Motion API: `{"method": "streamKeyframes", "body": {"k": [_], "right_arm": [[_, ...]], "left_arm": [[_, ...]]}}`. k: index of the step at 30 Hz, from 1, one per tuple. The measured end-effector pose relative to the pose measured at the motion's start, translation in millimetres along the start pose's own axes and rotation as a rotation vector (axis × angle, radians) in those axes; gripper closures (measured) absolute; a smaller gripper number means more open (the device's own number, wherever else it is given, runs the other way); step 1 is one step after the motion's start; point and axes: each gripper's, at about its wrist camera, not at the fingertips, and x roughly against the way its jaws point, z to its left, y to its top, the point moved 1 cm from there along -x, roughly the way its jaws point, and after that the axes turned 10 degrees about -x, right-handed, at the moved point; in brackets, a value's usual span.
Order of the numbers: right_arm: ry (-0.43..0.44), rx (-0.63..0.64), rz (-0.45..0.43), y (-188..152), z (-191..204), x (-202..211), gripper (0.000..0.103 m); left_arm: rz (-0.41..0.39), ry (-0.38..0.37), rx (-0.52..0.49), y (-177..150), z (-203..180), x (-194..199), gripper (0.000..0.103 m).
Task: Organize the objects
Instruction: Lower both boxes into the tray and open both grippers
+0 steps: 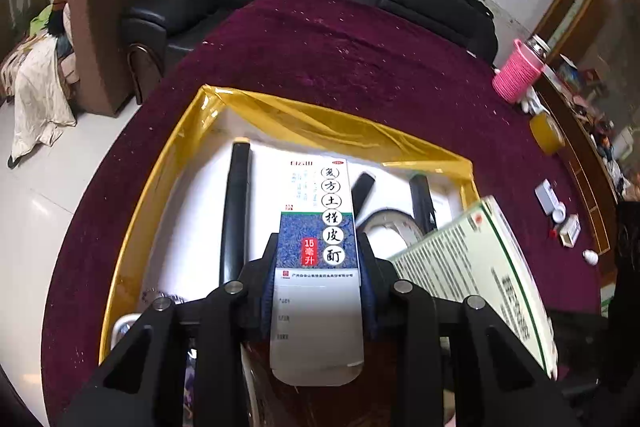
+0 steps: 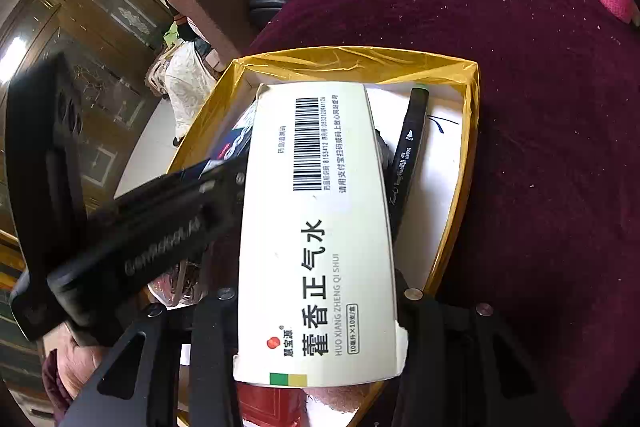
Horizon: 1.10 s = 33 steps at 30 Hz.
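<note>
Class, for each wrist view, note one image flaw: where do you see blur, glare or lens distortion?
Left wrist view: the green-edged box at right is motion-blurred, and the yellow tray rim bows from fisheye distortion. Right wrist view: the left gripper crossing the frame is smeared, with window glare on the cabinet.

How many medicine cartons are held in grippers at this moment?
2. The blue-and-white carton sits in the left gripper; the large white carton sits in the right gripper. Both hang over the gold-edged box.

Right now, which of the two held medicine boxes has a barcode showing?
The larger white box in the right jaws; the slimmer blue-patterned box in the left shows only lettering.
</note>
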Motion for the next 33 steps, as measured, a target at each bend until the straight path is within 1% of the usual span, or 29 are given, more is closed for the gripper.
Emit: {"method": "streamKeyframes", "body": {"k": [1, 2, 3, 4, 5, 6, 7, 8, 9, 12, 14, 15, 17, 19, 23, 24, 26, 33], "right_arm": [[-0.007, 0.004, -0.005, 0.2, 0.1, -0.1, 0.057], [-0.015, 0.007, -0.011, 0.7, -0.1, 0.5, 0.057], [-0.023, 0.01, -0.017, 1.9, 1.0, 1.3, 0.057], [-0.036, 0.018, -0.027, 3.2, 2.1, 1.2, 0.056], [-0.046, 0.021, -0.035, 3.9, 2.0, 1.3, 0.056], [-0.056, 0.023, -0.043, 4.2, 2.3, 1.6, 0.056], [-0.069, 0.023, -0.051, 4.9, 2.6, 1.5, 0.056], [-0.073, 0.019, -0.055, 5.4, 2.3, 1.2, 0.052], [-0.065, 0.01, -0.058, 5.7, 1.4, 2.4, 0.052], [-0.034, -0.006, -0.059, 7.4, 1.7, 5.6, 0.04], [-0.049, 0.009, -0.097, 7.4, 5.2, 13.4, 0.03], [-0.062, 0.015, -0.117, 7.4, 6.8, 17.6, 0.028], [-0.069, 0.021, -0.16, 8.3, 7.0, 29.3, 0.027], [-0.043, 0.007, -0.183, 9.3, 3.6, 40.9, 0.026], [-0.019, -0.032, -0.239, 10.8, -7.7, 64.9, 0.02], [-0.016, -0.039, -0.25, 10.2, -11.7, 70.8, 0.019], [-0.017, -0.051, -0.262, 8.0, -18.5, 79.6, 0.017], [-0.022, -0.095, -0.283, -9.0, -58.7, 104.0, 0.017]], "left_arm": [[-0.007, -0.005, 0.009, 1.3, 1.7, 0.3, 0.068], [-0.015, -0.015, 0.025, 2.3, 3.6, 1.6, 0.062], [-0.023, -0.018, 0.038, 2.2, 4.9, 3.5, 0.048], [-0.033, -0.022, 0.052, 2.3, 6.8, 5.8, 0.041], [-0.055, -0.037, 0.071, 1.5, 9.1, 10.7, 0.032], [-0.066, -0.051, 0.083, 1.0, 10.5, 13.8, 0.028], [-0.075, -0.064, 0.095, 0.7, 11.8, 17.2, 0.026], [-0.082, -0.078, 0.111, 0.6, 13.7, 21.4, 0.023], [-0.088, -0.085, 0.122, 0.2, 15.4, 24.9, 0.022], [-0.12, -0.105, 0.157, -1.6, 19.7, 39.0, 0.016], [-0.144, -0.127, 0.173, -2.4, 20.8, 49.5, 0.016], [-0.152, -0.131, 0.177, -3.6, 21.1, 53.5, 0.015], [-0.172, -0.137, 0.182, -6.3, 21.0, 63.6, 0.015], [-0.187, -0.14, 0.185, -8.7, 21.2, 71.2, 0.014], [-0.196, -0.141, 0.191, -14.0, 17.1, 84.5, 0.01], [-0.193, -0.143, 0.193, -15.2, 15.7, 86.2, 0.007], [-0.179, -0.149, 0.197, -17.3, 12.4, 88.3, 0.005], [-0.175, -0.174, 0.206, -25.2, -6.1, 103.1, 0.004]]}}
